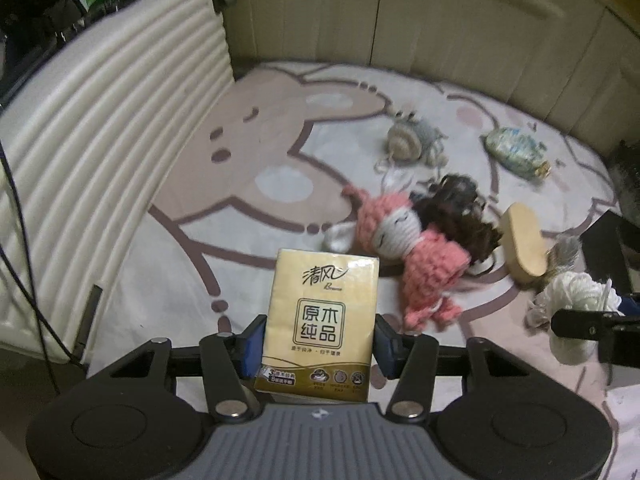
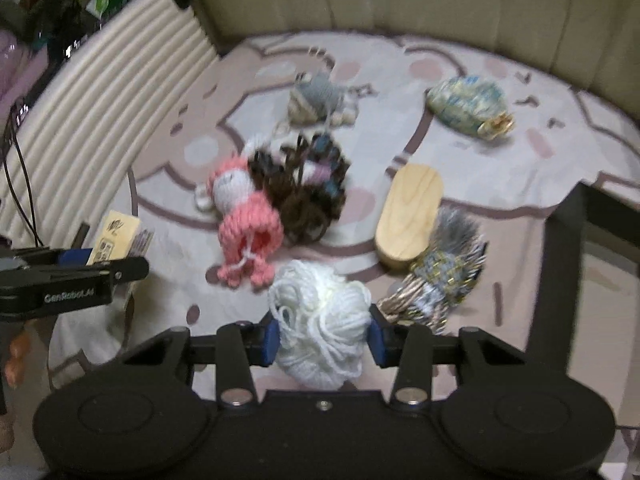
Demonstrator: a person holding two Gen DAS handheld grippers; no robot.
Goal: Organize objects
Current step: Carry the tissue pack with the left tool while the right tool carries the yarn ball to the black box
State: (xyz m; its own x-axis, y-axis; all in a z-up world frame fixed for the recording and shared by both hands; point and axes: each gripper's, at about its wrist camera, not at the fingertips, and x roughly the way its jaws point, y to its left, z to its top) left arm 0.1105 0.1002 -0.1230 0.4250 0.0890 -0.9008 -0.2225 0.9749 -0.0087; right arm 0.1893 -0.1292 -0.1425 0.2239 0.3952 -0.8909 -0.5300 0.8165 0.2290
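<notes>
Glossy gold wrapping covers the flat rectangular tissue pack (image 1: 320, 320), which stands upright in the near centre of the left wrist view, pinched on both side edges by the blue pads of the left gripper (image 1: 320, 340). The right gripper (image 2: 322, 332) squeezes a soft, loose white yarn ball (image 2: 320, 324) between its own blue pads, near the front of the printed, short-pile mat (image 1: 240, 128).

Just beyond on the mat lies a pink crocheted doll (image 1: 404, 240) with a white knitted face, touching a tangle of dark brown yarn (image 1: 452, 208) on its right. Right of that tangle sits a smooth oval wooden block (image 2: 408, 216), and against its near right side lies a shaggy grey-and-gold yarn bundle (image 2: 444, 268). Farther back rest a grey-and-beige striped knitted toy (image 2: 316, 98) and, well to its right, a blue-green variegated yarn ball (image 2: 468, 106). A ribbed white panel (image 1: 100, 128) runs along the mat's left edge.
</notes>
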